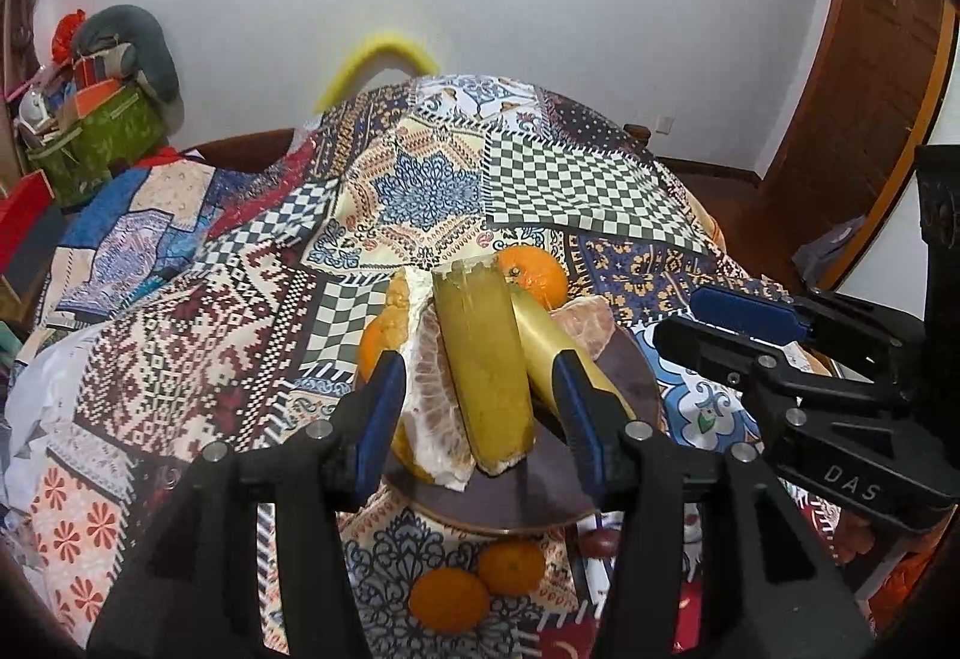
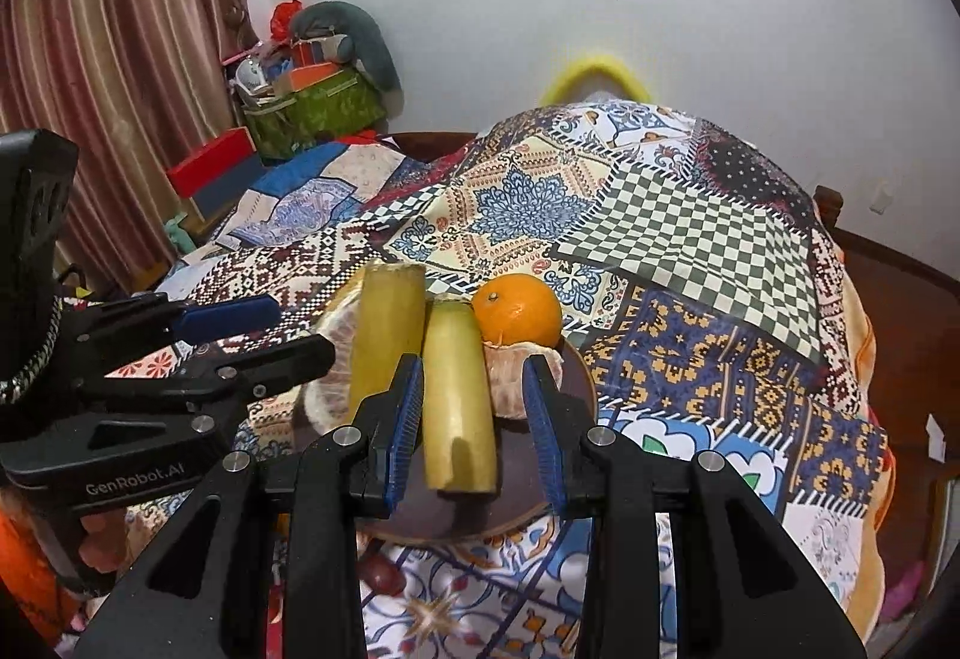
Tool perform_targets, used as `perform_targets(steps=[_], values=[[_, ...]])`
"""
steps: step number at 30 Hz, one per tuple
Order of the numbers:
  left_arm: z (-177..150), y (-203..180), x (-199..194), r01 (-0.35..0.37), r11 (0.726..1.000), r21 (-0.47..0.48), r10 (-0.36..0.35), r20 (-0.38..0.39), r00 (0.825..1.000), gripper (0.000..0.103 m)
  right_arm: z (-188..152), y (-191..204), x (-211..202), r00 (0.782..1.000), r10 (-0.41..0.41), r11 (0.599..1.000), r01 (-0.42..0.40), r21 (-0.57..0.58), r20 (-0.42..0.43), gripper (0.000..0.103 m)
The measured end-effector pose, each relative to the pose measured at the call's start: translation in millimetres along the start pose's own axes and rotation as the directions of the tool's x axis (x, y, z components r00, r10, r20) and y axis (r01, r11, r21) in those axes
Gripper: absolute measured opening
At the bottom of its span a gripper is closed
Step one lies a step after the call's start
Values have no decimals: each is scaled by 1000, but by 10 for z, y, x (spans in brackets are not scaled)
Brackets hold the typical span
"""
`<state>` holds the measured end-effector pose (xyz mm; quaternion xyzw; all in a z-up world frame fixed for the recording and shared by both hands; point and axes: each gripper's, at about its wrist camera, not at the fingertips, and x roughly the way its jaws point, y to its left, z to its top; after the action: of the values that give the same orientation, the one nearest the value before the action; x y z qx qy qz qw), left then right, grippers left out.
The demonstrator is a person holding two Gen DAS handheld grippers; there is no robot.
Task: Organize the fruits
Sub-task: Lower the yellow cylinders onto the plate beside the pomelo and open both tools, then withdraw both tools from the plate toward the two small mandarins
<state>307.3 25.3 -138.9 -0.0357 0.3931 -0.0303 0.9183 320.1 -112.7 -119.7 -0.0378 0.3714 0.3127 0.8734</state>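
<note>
Fruit is gathered on a round dark brown plate [image 2: 576, 377] over the patchwork patterned tablecloth [image 2: 690, 239]: two yellow-green cut cane-like sticks [image 2: 459, 389] lie side by side, flanked by peeled pale pomelo segments [image 1: 432, 383] and a whole orange [image 2: 519, 308], likely to keep everything in one place. Two small tangerines [image 1: 474, 581] remain on the cloth beside the plate. The left gripper [image 1: 474, 407] and right gripper [image 2: 474, 407] both hover wide apart, gripping nothing.

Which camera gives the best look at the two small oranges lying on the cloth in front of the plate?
The left wrist view: both small oranges show whole between its fingers, just before the plate. The right wrist view shows neither.
</note>
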Motion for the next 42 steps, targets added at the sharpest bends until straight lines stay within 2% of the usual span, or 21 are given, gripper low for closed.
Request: perform_targets(steps=[8, 11, 16, 20, 30, 42], values=[[-89, -57, -401, -15, 1000, 14, 15, 48, 999, 51, -95, 91, -314, 999, -15, 1000, 15, 16, 35, 31], [-140, -71, -520, -17, 1000, 17, 16, 60, 998, 55, -131, 109, -419, 999, -28, 999, 27, 20, 45, 32], [-248, -98, -694, -35, 999, 32, 32, 80, 996, 59, -206, 168, -553, 997, -50, 999, 49, 16, 55, 36], [-335, -82, -777, -44, 998, 34, 42, 81, 996, 62, -286, 236, -630, 996, -67, 998, 67, 8, 60, 44], [-596, 6, -842, -68, 997, 24, 67, 51, 996, 70, -446, 374, -662, 994, -88, 996, 89, -8, 60, 62], [-997, 236, -541, -70, 998, -1, 70, -67, 995, 71, -680, 508, -287, 997, -59, 998, 58, -21, -49, 63]])
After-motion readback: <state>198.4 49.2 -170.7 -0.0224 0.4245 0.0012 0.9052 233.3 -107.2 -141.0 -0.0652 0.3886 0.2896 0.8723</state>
